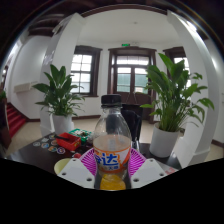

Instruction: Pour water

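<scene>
The gripper (112,166) clenches a capped bottle (112,148) of orange drink by its label, above the table (40,158). Judged half full, smooth, slightly squashy plastic; mid-body grip suits it.

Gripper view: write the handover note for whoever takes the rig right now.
Gripper: shut on the bottle, both pads against its sides.
Bottle: upright, orange drink inside, dark cap on.
Table: small items beyond the fingers, too small to identify; no receiving cup recognisable.
Done: bottle grasped.
Left: cap looks closed; find a vessel, tilt and pour.
</scene>
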The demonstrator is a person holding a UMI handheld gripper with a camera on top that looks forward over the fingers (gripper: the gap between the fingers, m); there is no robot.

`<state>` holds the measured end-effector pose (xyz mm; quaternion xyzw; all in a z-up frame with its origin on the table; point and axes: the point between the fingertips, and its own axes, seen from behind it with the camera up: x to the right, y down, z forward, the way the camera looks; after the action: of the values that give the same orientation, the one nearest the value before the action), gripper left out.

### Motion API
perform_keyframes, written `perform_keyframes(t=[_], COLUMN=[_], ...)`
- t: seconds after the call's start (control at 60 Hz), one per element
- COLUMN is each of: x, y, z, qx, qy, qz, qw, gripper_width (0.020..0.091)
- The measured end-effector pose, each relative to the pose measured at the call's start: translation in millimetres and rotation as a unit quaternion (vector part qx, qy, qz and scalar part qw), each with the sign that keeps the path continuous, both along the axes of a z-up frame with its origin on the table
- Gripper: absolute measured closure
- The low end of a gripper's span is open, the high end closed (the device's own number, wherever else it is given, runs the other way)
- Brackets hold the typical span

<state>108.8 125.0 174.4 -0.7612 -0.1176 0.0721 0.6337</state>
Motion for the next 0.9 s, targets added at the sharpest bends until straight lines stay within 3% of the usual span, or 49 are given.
perform_keyframes(t=[0.25, 0.267, 0.283, 0.483, 0.517, 0.533, 0.55, 0.667, 0.8, 0.9], x=[-5.1, -4.1, -4.2, 3.0, 5.4, 6.4, 7.1, 6.3, 12.5, 16.2], y=[7.9, 7.6, 9.9, 2.5, 1.4, 1.3, 1.4, 1.6, -16.2, -48.9], z=[-50.6, -50.3, -46.5, -49.3, -48.3, -48.1, -47.8, -49.8, -48.7, -53.8], qx=[0.001, 0.008, 0.022, 0.023, 0.022, 0.022, 0.022, 0.018, 0.005, -0.010], qy=[0.013, 0.012, 0.016, 0.026, 0.030, 0.032, 0.034, 0.033, 0.044, 0.050], qz=[-0.008, -0.008, -0.009, -0.026, -0.030, -0.031, -0.034, -0.045, -0.067, -0.080], qw=[1.000, 1.000, 1.000, 0.999, 0.999, 0.999, 0.999, 0.998, 0.997, 0.995], gripper_width=[0.0742, 0.0707, 0.0746, 0.0745, 0.0725, 0.0656, 0.0672, 0.0585, 0.0362, 0.0287])
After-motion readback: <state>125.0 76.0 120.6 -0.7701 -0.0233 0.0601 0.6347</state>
